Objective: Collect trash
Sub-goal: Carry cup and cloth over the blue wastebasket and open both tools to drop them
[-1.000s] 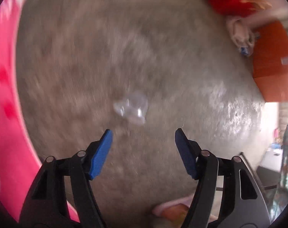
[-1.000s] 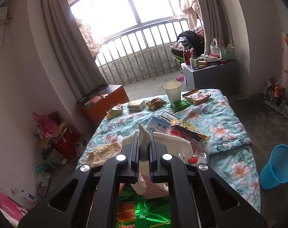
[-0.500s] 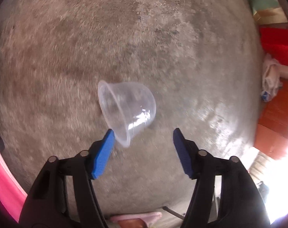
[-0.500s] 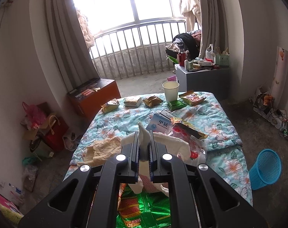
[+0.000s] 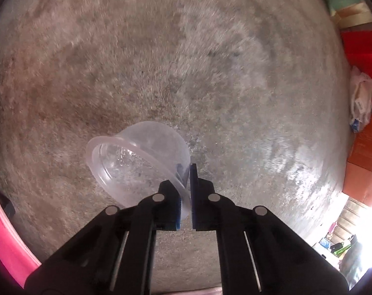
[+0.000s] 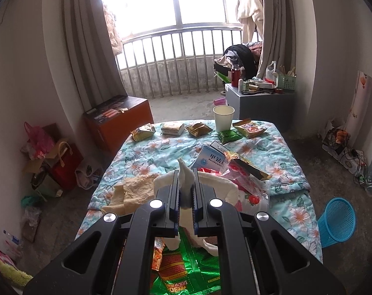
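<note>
In the left wrist view my left gripper [image 5: 186,179] is shut on the rim of a clear plastic cup [image 5: 139,157], which lies tilted on its side over the bare concrete floor [image 5: 161,61]. In the right wrist view my right gripper [image 6: 186,184] is shut on the white plastic bag [image 6: 186,174], held over the flowered quilt [image 6: 161,152]. The bag's opening hangs below the jaws with green and red snack wrappers [image 6: 181,270] inside. Snack packets [image 6: 143,131], a medicine box [image 6: 210,159] and a paper cup [image 6: 223,118] lie on the quilt.
A pink edge [image 5: 4,233] curves along the left of the left wrist view; red and orange boxes [image 5: 365,49] stand at its right. A blue mesh bin [image 6: 335,221] stands right of the quilt. An orange box [image 6: 117,120], bags [image 6: 50,162] and a grey cabinet [image 6: 257,98] ring the bed.
My left gripper moved in on the clear cup and shut on its rim. My right gripper stays shut on the bag, with the view shifted slightly.
</note>
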Demonstrator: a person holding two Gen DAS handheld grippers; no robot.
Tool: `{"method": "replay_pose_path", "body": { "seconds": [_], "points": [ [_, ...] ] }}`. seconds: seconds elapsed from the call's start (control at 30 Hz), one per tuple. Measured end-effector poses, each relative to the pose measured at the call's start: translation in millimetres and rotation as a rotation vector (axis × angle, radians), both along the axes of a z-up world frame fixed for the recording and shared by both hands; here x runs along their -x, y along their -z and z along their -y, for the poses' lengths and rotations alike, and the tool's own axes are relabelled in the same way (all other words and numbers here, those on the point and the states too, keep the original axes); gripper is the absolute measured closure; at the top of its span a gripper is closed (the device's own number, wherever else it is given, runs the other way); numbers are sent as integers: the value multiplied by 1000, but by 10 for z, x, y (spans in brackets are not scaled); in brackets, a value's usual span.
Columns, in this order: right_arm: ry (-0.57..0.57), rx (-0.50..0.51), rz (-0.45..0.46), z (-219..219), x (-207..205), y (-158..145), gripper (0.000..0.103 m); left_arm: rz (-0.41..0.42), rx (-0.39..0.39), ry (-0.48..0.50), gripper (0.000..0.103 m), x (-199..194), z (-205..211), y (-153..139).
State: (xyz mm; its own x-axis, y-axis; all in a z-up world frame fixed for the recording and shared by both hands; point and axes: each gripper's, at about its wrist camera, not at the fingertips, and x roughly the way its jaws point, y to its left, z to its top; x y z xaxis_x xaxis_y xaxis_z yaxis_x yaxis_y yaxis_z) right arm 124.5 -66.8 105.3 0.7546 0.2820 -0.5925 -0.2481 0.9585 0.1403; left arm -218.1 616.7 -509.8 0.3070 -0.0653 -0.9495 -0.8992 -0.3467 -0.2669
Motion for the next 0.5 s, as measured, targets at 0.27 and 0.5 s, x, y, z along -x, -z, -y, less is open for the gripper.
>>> {"method": "replay_pose_path", "body": {
  "seconds": [0.27,0.5],
  "points": [
    [-27,-104,12,236,30,47,95,150,-233,234,99,-309,319,-1490],
    [-4,-220,51,726,147,49,95,372,-612,623,99,-1137,1134,-3814]
  ]
}}
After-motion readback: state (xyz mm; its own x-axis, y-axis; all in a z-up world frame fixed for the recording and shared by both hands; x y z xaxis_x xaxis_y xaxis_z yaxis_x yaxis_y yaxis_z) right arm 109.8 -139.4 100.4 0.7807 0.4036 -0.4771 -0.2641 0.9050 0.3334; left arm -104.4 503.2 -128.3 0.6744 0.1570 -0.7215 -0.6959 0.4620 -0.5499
